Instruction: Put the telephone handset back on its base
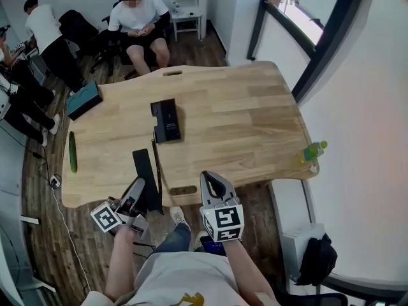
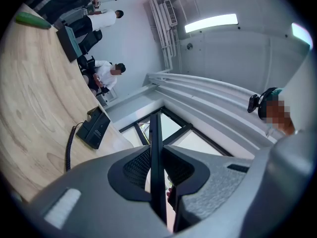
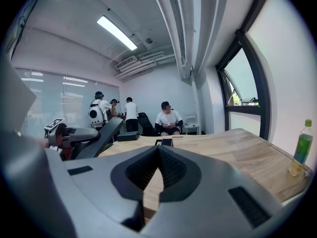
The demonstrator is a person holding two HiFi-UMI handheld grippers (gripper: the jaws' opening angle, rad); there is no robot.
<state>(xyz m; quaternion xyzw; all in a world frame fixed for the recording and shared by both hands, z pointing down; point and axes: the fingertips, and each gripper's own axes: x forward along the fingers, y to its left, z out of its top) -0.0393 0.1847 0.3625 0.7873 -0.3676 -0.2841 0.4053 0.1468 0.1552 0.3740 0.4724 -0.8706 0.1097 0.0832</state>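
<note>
The black telephone base [image 1: 166,121] lies on the wooden table [image 1: 255,120], left of the middle. A coiled cord [image 1: 157,164] runs from it toward the near edge. The black handset [image 1: 145,169] slants up over that edge, with my left gripper [image 1: 138,190] shut on its lower end. In the left gripper view the handset [image 2: 155,152] stands edge-on between the jaws, and the base [image 2: 94,128] lies beyond on the left. My right gripper [image 1: 211,178] hovers at the near edge, shut and holding nothing. In the right gripper view its tips [image 3: 158,150] meet, with the base [image 3: 165,143] straight ahead.
A green cucumber [image 1: 72,152] lies near the table's left edge, and a teal box [image 1: 83,99] sits at its far left corner. A green bottle [image 1: 313,150] stands at the right edge. People sit and stand beyond the table's far side.
</note>
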